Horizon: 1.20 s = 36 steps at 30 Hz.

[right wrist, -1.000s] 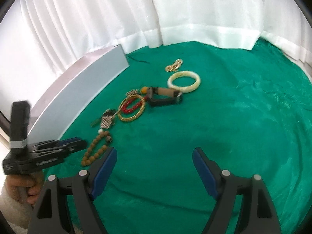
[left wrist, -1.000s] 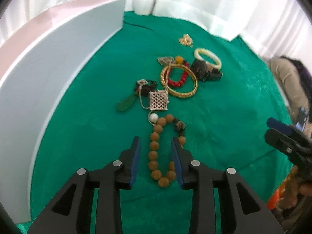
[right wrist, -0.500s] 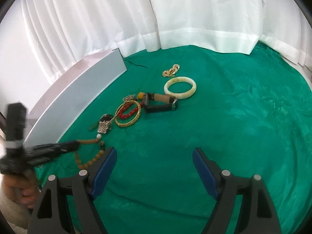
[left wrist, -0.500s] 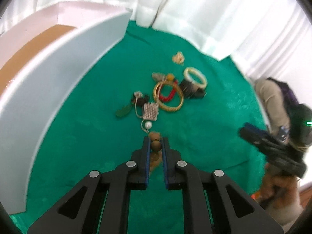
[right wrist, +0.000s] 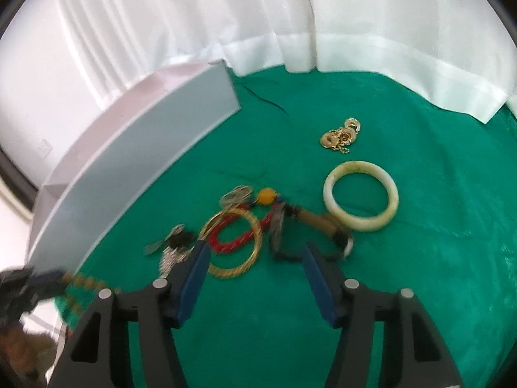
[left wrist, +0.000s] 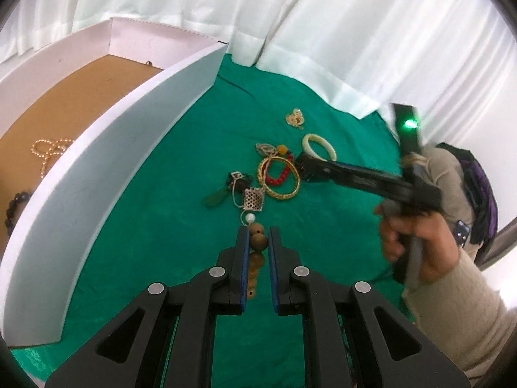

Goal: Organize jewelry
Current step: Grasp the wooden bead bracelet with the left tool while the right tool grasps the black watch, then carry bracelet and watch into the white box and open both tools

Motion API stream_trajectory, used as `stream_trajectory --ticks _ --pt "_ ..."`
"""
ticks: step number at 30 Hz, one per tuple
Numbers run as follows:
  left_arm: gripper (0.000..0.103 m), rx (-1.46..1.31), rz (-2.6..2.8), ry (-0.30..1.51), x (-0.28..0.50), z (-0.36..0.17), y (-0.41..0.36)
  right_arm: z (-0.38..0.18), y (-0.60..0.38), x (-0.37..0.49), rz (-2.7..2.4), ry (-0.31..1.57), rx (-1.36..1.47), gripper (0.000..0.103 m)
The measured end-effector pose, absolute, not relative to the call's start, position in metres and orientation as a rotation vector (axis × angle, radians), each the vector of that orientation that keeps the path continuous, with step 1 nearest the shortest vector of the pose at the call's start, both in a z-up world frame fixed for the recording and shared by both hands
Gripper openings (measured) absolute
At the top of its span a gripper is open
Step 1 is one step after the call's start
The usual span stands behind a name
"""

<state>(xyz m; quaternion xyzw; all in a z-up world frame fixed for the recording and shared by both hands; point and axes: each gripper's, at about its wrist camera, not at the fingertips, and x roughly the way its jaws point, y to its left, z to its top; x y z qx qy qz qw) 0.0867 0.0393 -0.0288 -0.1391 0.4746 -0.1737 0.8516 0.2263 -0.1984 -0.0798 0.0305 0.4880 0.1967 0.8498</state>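
So the left gripper (left wrist: 259, 242) is pinching the wooden bead bracelet (left wrist: 257, 252) tight between its blue pads, and the rest of the strand is dangling down under the fingers, clear of the green cloth (left wrist: 168, 226). Right next to it on the left, the big white box (left wrist: 106, 161) is sitting open with a brown floor, and a gold bead chain (left wrist: 48, 150) plus a dark bead strand (left wrist: 14, 207) are lying inside. Out on the cloth, the rest of the pile is waiting: a gold bangle (right wrist: 232, 242) with a red coral bracelet (right wrist: 239, 239) lying inside its ring, a silver square pendant (left wrist: 254, 199) just beside that, a pale jade bangle (right wrist: 361, 200) off to the right, and a little heap of gold coin charms (right wrist: 341, 137) further back. The right gripper (right wrist: 255, 274) is hovering low over the gold bangle with its jaws closing, but nothing is pinched between them; the pads are touching nothing. That view is pretty blurry too.
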Motion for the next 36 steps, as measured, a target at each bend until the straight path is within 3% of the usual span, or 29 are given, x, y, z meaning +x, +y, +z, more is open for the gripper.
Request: stream_trajectory --ticks 1,2,4,13,24,36 --pt "0.009 -0.293 -0.364 1.0 0.087 -0.029 0.039 -0.086 -0.195 0.233 0.411 1.047 0.055 0.056" --pt "0.009 -0.293 -0.362 1.0 0.087 -0.029 0.039 -0.094 -0.192 0.24 0.415 1.077 0.046 0.037" --pt "0.009 -0.295 -0.359 0.998 0.087 -0.028 0.041 -0.101 -0.19 0.244 0.414 1.109 0.041 0.013" --pt "0.009 -0.345 -0.36 0.914 0.076 0.018 0.066 -0.031 -0.202 0.196 0.486 0.997 0.111 0.011" --pt "0.009 -0.362 -0.222 0.755 0.05 0.086 0.143 0.042 -0.128 0.162 0.707 0.873 0.066 0.011" --pt "0.009 -0.355 -0.031 0.775 0.071 0.067 0.22 0.057 -0.033 0.176 0.86 0.872 -0.007 0.011"
